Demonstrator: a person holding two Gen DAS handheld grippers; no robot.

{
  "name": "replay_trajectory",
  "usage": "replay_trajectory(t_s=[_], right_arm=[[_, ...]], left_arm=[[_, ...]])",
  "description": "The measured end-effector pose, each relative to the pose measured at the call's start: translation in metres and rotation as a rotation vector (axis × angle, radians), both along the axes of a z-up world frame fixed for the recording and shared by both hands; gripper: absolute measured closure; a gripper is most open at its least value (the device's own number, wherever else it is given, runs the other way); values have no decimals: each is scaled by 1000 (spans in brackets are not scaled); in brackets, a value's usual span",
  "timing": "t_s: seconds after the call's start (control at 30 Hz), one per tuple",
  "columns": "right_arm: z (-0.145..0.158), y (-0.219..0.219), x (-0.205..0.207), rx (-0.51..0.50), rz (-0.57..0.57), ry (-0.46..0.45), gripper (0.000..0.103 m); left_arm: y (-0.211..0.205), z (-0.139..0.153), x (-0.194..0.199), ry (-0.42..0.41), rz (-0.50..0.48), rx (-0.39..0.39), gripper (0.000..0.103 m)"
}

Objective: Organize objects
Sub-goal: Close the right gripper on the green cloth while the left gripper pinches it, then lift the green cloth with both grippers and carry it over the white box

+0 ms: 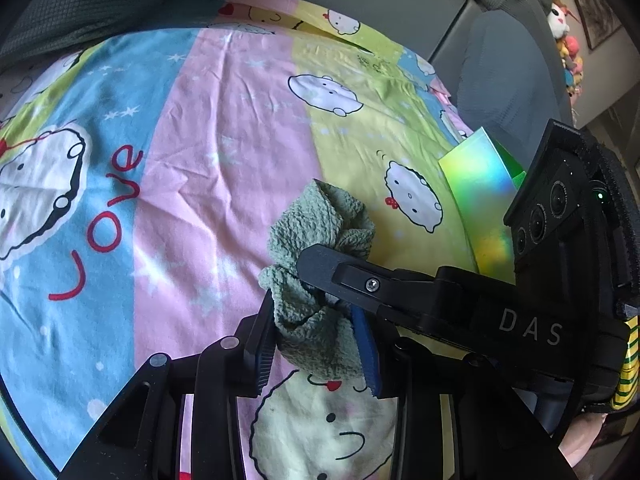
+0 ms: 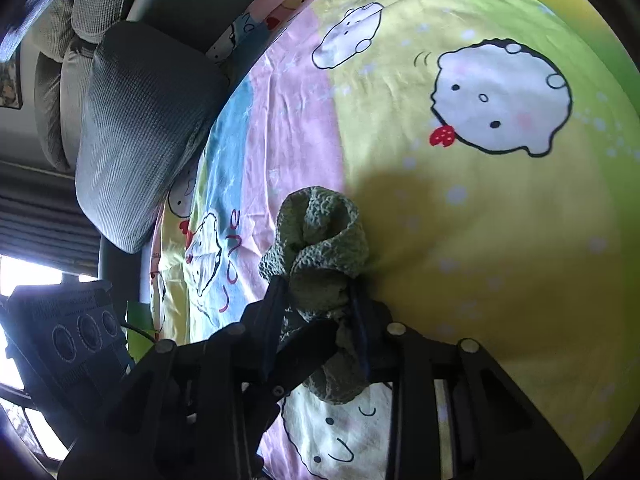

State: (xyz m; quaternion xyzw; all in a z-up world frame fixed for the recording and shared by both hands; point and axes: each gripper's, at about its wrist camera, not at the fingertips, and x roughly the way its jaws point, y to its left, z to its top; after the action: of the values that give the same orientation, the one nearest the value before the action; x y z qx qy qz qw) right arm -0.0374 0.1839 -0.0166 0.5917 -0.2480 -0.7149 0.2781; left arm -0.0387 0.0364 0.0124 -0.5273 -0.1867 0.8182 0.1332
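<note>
Above the near bedsheet, both hand-held grippers, left and right, apparently pinch one green sock; keep both grips firm and move together.

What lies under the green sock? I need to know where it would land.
Under the green sock, held by both grippers, lies the cartoon bedsheet: pink stripe and a white face. The patch directly beneath is covered.
</note>
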Motion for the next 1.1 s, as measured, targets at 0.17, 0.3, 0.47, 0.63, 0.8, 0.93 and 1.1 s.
replay_trajectory(t_s=[0.17, 0.3, 0.47, 0.63, 0.8, 0.93, 1.1], right_arm=[[-3, 7, 7, -66, -45, 5, 74], [5, 4, 17, -104, -63, -13, 69], [34, -7, 31, -126, -75, 39, 69], [60, -23, 39, -80, -83, 91, 69], [87, -40, 48, -69, -66, 158, 69], [104, -53, 54, -72, -47, 199, 69], [125, -68, 60, -79, -21, 248, 69]], left_arm=[[3, 5, 3, 24, -60, 28, 68], [-5, 18, 8, 25, -87, 111, 73], [-15, 44, 19, 110, -111, 125, 73], [-32, 60, 28, 161, -112, 187, 73], [-51, 82, 40, 229, -87, 197, 73], [-66, 96, 48, 276, -59, 221, 73], [-84, 113, 53, 336, -10, 258, 73]])
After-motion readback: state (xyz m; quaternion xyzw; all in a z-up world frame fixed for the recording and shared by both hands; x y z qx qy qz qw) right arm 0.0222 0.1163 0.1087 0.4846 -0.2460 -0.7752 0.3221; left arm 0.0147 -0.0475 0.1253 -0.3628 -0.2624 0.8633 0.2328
